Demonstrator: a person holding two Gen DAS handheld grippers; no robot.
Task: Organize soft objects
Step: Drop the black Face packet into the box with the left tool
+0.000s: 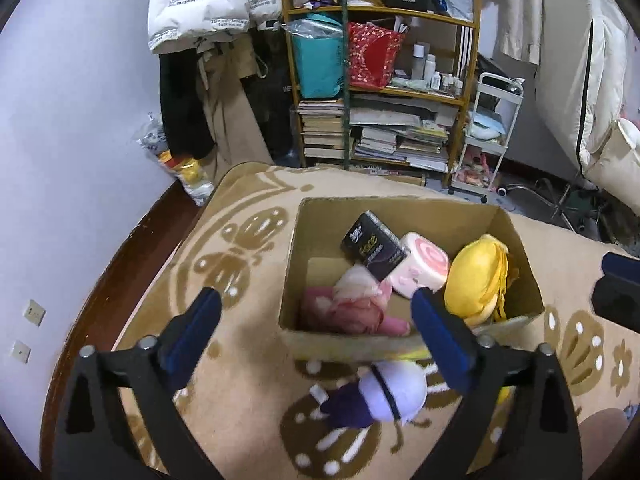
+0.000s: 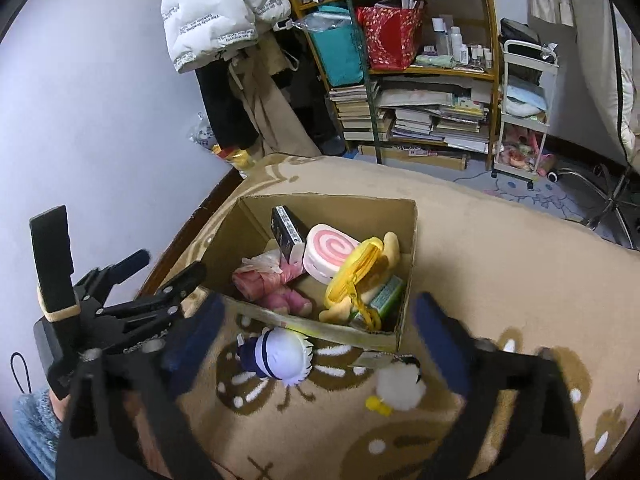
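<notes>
Doll (image 2: pixel 280 356): white hair, purple outfit, lying beside box (image 2: pixel 404 280); both tongs (image 1: pixel 316 322) (image 2: pixel 318 330) wide, empty.

We see a wooden shelf (image 1: pixel 380 80) with stacked books (image 1: pixel 324 130), a teal bag (image 1: pixel 316 64) and a red bag (image 1: pixel 372 56) | a white puffer jacket (image 2: pixel 212 20) hangs at the wall | a white cart (image 2: pixel 524 112) stands beside the shelf

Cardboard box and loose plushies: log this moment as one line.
left gripper: open, empty | right gripper: open, empty | cardboard box: part-filled | purple-white plush doll, white fluffy plush: on blanket, outside box
</notes>
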